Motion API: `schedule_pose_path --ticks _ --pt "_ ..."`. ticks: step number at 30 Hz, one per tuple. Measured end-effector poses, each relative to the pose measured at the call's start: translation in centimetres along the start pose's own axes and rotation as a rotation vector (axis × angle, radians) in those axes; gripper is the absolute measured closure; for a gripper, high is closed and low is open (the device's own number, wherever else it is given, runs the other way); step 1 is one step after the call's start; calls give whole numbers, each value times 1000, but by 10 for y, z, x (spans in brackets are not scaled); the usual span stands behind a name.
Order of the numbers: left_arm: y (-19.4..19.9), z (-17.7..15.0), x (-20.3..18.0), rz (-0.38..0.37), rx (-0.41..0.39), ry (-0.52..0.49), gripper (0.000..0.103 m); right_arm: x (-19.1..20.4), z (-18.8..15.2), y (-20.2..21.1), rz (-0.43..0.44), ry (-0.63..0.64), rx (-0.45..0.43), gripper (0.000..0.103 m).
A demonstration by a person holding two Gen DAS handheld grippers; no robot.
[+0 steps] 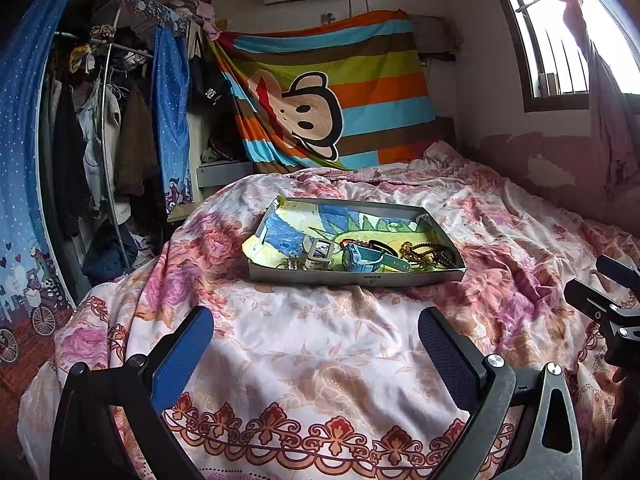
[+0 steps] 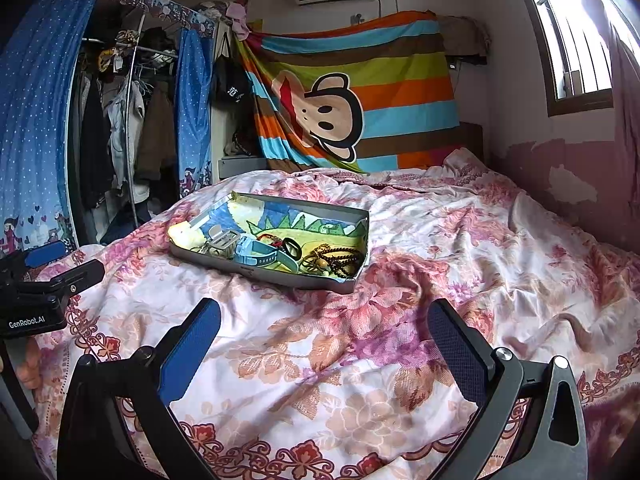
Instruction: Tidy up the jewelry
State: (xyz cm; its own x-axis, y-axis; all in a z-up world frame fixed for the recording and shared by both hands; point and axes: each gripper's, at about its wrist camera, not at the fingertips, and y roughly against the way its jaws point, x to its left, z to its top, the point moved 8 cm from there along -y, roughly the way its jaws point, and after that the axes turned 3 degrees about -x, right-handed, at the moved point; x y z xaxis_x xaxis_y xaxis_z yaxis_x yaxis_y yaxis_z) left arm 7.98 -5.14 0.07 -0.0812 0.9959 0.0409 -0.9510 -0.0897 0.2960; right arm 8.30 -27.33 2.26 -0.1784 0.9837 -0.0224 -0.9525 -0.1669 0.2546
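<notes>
Left wrist view: the left gripper hangs released, jaws wide, just before the shallow grey metal tray on the pink floral quilt. A light-blue plastic wristwatch lies inside the tray.

Right wrist view: the right gripper, likewise spread and empty, hovers near the tray; dark brown bead strands sit in the tray's right end.

Lower frame edges are cropping both hand-held gripper bodies. In the tray, the tangled beads and small pieces beside the white buckle are too small to tell apart. At far right, the other hand-held gripper is being cut off.
</notes>
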Motion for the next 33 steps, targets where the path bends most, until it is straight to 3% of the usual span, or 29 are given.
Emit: schedule_pose_path --ticks 33 --pt "1 3 -4 -8 -7 -25 0 0 -1 0 0 3 4 1"
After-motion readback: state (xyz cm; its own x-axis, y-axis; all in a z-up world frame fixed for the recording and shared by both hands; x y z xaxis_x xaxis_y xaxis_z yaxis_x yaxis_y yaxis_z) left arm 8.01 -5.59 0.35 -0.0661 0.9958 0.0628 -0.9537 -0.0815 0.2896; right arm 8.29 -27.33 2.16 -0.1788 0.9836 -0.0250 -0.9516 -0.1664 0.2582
